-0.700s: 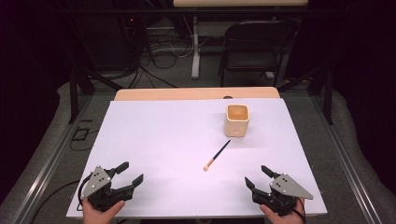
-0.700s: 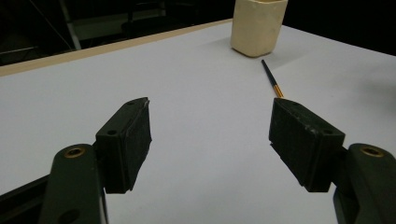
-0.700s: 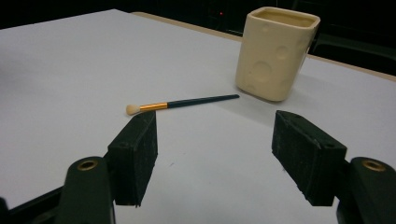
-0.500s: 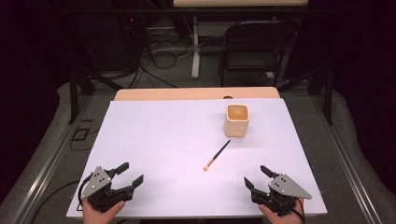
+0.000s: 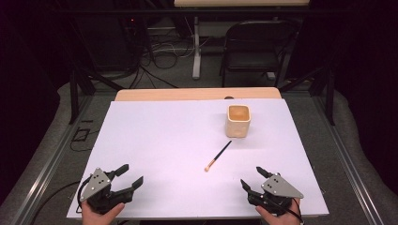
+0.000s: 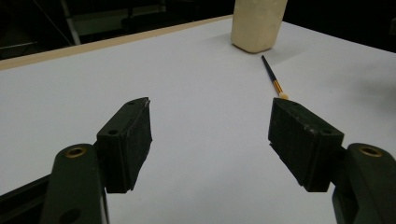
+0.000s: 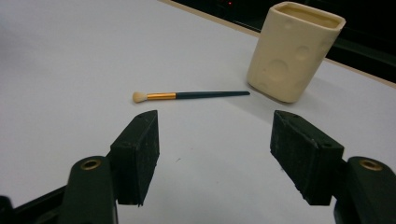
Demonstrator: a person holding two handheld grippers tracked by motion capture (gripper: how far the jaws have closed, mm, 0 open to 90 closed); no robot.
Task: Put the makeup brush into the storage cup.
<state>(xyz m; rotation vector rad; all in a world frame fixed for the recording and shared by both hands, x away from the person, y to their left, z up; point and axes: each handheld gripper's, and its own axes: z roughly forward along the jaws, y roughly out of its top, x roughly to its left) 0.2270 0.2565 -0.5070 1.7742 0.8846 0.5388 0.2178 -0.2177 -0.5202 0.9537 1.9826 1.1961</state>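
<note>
Brush [image 5: 218,156] — flat on counter [image 5: 164,140] near cup [image 5: 238,120]. Right tool [image 5: 253,177], left tool [image 5: 130,174] — both released, empty. Advice: grip mid-handle, jaws straddling it squarely.

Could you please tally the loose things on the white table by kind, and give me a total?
Brushes: 1, the small brush with a dark handle, gold ferrule and pale tip, lying flat.
Cups: 1, the cream cup, standing upright just beyond the brush's handle end.
Total: 2 things on the white table.
</note>
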